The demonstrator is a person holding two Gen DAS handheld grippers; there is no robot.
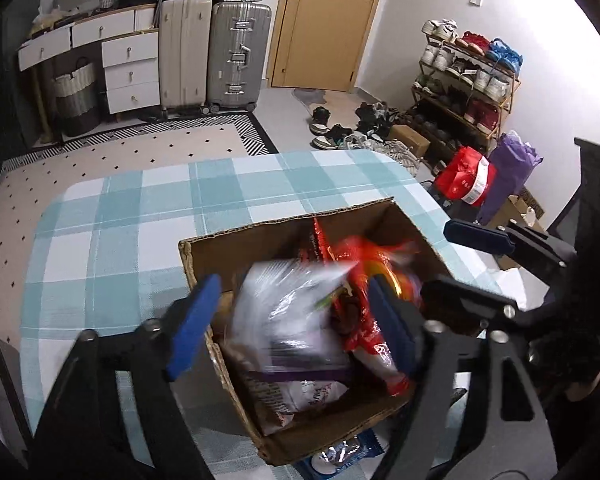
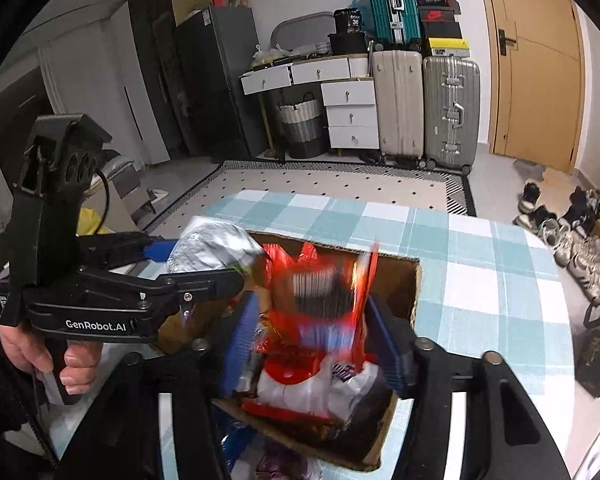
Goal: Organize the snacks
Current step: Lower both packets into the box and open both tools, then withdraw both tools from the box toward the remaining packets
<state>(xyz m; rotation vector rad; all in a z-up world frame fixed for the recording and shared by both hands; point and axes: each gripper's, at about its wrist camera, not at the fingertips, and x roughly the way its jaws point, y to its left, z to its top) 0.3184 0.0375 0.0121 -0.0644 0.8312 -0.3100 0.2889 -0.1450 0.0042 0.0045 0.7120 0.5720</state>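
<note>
Place: you're in a lived-in home room.
Evidence: wooden shoe rack (image 1: 466, 92), hard-shell grey suitcase (image 2: 451, 110), white drawer unit (image 2: 350, 114), checked tablecloth (image 1: 140, 216).

One cardboard box (image 1: 204, 258) is seen on one tabletop (image 1: 112, 216) covered with a checked cloth. Two sets of tongs are counted: the left tongs (image 1: 290, 328) and the right tongs (image 2: 310, 346), each with two blue pads. Inside the box, at least two red snack packets (image 2: 316, 300) and one clear-and-white bag (image 1: 284, 312) can be made out; the rest of the pile is too blurred to be counted. One blue packet (image 1: 352, 450) is seen on the tabletop beside the box. Three suitcases are counted: one beige (image 1: 185, 50), one grey (image 1: 238, 54), one teal (image 2: 390, 2). One door (image 1: 328, 20) and one shoe rack (image 1: 466, 88) are seen
</note>
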